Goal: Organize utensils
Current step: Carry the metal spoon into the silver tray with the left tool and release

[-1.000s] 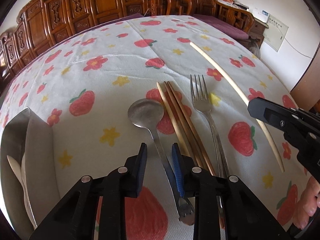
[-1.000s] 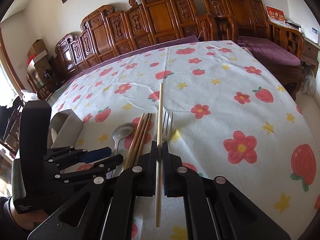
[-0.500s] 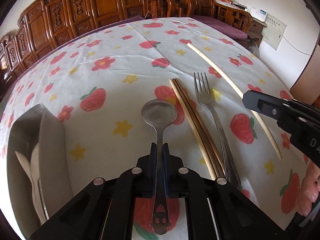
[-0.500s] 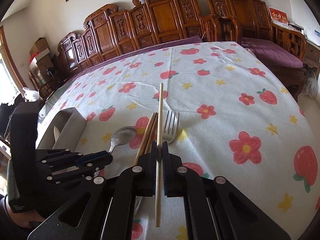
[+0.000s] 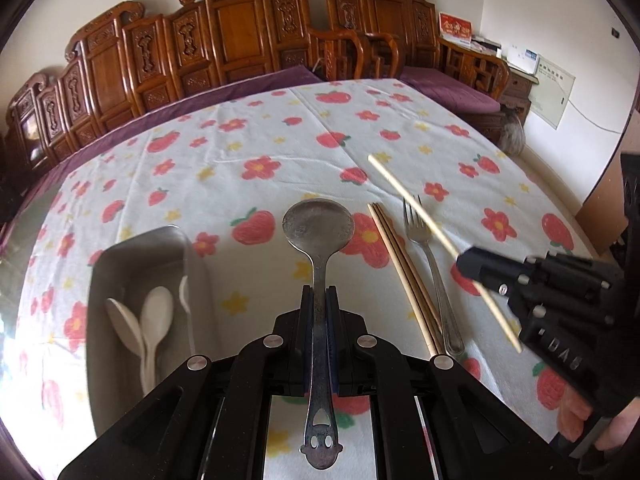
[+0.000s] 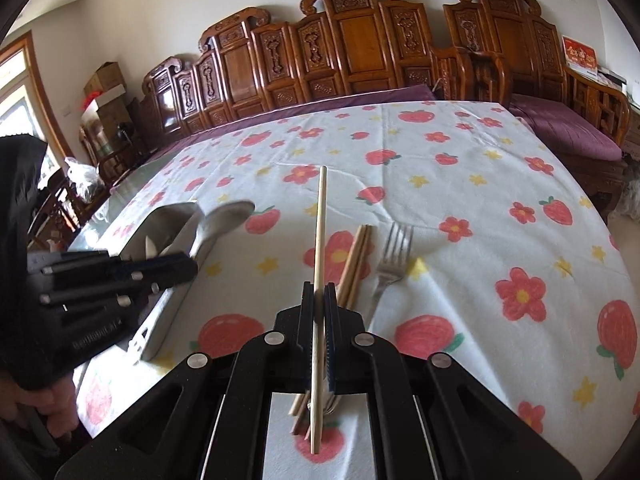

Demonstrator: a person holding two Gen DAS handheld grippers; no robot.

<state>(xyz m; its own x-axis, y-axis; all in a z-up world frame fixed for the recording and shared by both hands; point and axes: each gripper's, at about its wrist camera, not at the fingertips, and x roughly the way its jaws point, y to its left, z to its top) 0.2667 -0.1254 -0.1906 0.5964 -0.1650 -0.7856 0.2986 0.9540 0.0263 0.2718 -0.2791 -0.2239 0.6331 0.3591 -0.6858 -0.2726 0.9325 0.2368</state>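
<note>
Furthest left of our left gripper (image 5: 319, 296) sits the metal tray (image 5: 100, 280), with white plastic spoons (image 5: 154, 320) lying in it; we judge those light and a little flexible. The left gripper itself is closed tight on the metal spoon (image 5: 318, 232), pinching the narrow handle about midway, bowl pointing ahead and the cut-out end hanging back toward us. We expect it to be stiff, fairly heavy at the bowl and slick — a grip nearer the bowl would resist pivoting better. Just right of that gripper, on the tablecloth (image 5: 256, 148), lie the brown chopsticks (image 5: 404, 276) and then the fork (image 5: 430, 264), side by side; both are thin and flat to the cloth, so we would take them mid-shaft or by one end. Further right, our right gripper (image 6: 319, 300) is clamped on a pale chopstick (image 6: 320, 224), held around its middle, off the cloth — light, rigid, round, likely to roll or swivel between the pads. The left wrist view alone shows the tray's contents plainly; the right wrist view shows the spoon only as a blur beside the tray, but gives the pale stick's full length and its near end below the jaws.
</note>
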